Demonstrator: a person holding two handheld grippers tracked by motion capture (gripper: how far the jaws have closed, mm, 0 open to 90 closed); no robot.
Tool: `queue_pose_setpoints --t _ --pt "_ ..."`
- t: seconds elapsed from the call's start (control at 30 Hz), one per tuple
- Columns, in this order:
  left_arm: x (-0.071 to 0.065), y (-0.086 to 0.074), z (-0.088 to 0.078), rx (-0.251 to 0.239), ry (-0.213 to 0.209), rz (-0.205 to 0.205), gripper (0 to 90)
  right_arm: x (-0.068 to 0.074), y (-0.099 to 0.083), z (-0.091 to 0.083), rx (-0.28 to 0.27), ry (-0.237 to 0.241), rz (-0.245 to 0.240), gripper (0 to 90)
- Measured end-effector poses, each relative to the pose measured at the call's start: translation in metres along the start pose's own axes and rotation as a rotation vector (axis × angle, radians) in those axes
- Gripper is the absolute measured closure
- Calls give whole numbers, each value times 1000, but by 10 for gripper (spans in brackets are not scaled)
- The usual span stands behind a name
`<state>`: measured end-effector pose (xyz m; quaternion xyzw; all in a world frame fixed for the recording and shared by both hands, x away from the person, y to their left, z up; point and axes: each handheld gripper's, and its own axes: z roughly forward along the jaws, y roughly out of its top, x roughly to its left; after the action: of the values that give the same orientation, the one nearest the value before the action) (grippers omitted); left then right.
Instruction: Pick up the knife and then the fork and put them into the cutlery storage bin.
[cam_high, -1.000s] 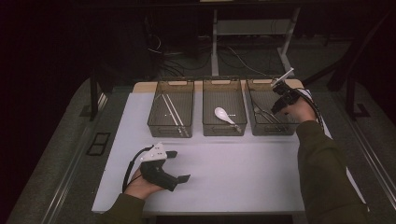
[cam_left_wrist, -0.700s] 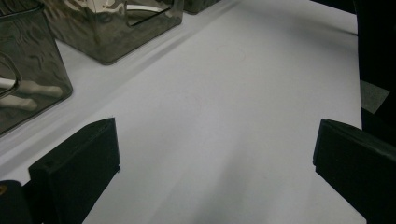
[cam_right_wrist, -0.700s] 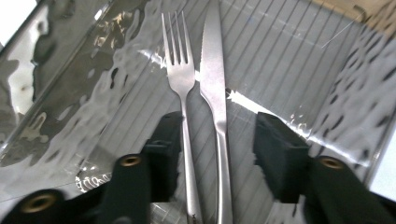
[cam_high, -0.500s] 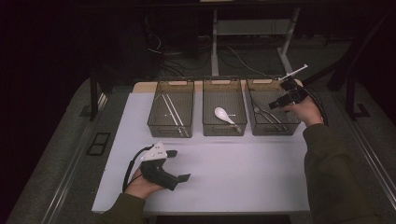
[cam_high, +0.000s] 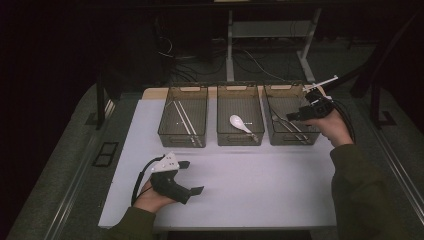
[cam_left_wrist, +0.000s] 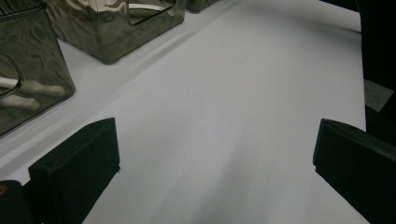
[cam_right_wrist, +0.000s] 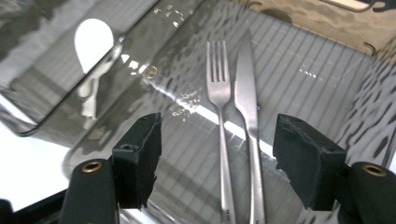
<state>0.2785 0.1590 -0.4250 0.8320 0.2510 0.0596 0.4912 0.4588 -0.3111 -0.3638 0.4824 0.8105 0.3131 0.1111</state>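
Three smoked transparent bins (cam_high: 238, 122) are counted in a row on the white table (cam_high: 260, 185). Taking the middle bin as the landmark, one white spoon (cam_high: 239, 123) is counted inside it. Two chopsticks (cam_high: 184, 120) are counted in the bin (cam_high: 183, 117) to its left. One fork (cam_right_wrist: 219, 93) and one knife (cam_right_wrist: 246, 98) are counted in the bin (cam_high: 292, 120) to its right.

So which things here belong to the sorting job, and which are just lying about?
In the job:
right gripper, open above the right bin
fork and knife in that bin

Lying about:
white spoon, middle bin
chopsticks, left bin
left gripper
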Motion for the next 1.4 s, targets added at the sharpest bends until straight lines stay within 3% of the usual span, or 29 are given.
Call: queue_pose_setpoints --t 0.37,0.63,0.83,1.17,1.4 --pt "0 0 0 2 1 10 0 16 -23 -19 -97 42 -41 294" --pt "1 -1 0 3 6 10 0 35 -44 -29 -149 41 -72 250" --pt "6 -1 1 -7 6 6 0 52 -63 -32 -175 51 -93 211" --pt "4 -1 -1 -9 6 9 0 79 -88 -37 -202 131 -137 197" --pt "4 -1 -1 -11 6 10 0 92 -108 -39 -246 137 -146 187"
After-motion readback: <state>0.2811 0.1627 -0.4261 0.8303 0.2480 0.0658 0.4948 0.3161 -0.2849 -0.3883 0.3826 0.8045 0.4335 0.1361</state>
